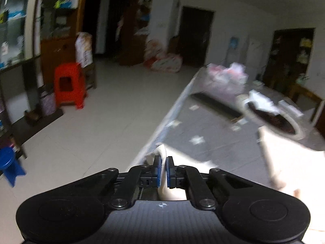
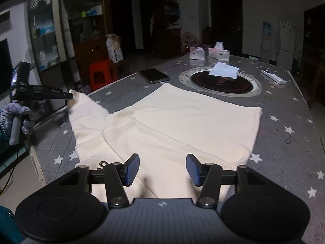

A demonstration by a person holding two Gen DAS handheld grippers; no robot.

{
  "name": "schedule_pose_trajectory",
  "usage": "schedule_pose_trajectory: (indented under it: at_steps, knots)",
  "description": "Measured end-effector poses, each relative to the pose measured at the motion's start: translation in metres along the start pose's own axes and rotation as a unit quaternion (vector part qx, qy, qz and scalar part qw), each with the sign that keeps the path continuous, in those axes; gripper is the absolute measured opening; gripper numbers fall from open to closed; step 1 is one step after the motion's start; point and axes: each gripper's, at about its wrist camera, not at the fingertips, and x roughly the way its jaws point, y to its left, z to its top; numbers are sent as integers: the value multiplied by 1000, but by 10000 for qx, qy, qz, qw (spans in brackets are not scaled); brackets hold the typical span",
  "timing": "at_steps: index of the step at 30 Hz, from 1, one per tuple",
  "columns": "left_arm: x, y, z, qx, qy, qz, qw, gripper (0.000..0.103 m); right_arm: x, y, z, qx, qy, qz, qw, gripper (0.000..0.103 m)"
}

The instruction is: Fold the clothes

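Observation:
A cream garment [image 2: 182, 126] lies spread on the grey star-patterned table [image 2: 288, 105], partly folded at its near side. My left gripper [image 1: 163, 169] is shut on the end of the garment's sleeve [image 1: 160, 152] at the table's left edge. In the right wrist view it [image 2: 70, 96] holds that sleeve [image 2: 85, 109] lifted and stretched out to the left. My right gripper [image 2: 163, 169] is open and empty, hovering just above the garment's near edge.
A round inset burner [image 2: 220, 81] with a white cloth [image 2: 224, 70] sits mid-table. A dark tablet [image 2: 154, 75], tissue boxes [image 2: 220, 52] and a white remote [image 2: 273, 76] lie beyond. A red stool [image 1: 69, 84] and blue stool [image 1: 9, 164] stand on the floor left.

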Motion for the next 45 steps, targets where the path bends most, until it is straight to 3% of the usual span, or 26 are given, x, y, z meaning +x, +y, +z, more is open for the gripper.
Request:
schedule_pose_trajectory:
  at_steps: [6, 14, 19, 24, 30, 34, 40, 45]
  knots:
    - [-43, -58, 23, 282, -441, -1035, 9932, 5, -9, -11, -8, 223, -170, -53, 9996, 52]
    - [-78, -151, 26, 765, -480, -2423, 9660, 5, -26, -33, -26, 576, -411, -139, 9974, 52]
    - [-81, -201, 2, 1054, -139, -3104, 9446, 5, -39, -49, -38, 838, -526, -263, 9947, 52]
    - [-72, -239, -39, 1368, 495, -3607, 9213, 6, -48, -59, -48, 1028, -549, -379, 9925, 52]
    - [-55, -250, -69, 1556, 1076, -3643, 9119, 17, -48, -61, -49, 1118, -519, -423, 9915, 52]
    - [-55, -231, -65, 1540, 918, -3521, 9186, 27, -43, -59, -42, 1069, -487, -352, 9924, 52]
    - [-27, -191, -50, 1392, 808, -2740, 9482, 25, -24, -48, -28, 985, -395, -196, 9942, 51]
    - [-2, -159, -50, 1240, 998, -2291, 9603, 19, -4, -35, -18, 751, -246, -33, 9969, 51]
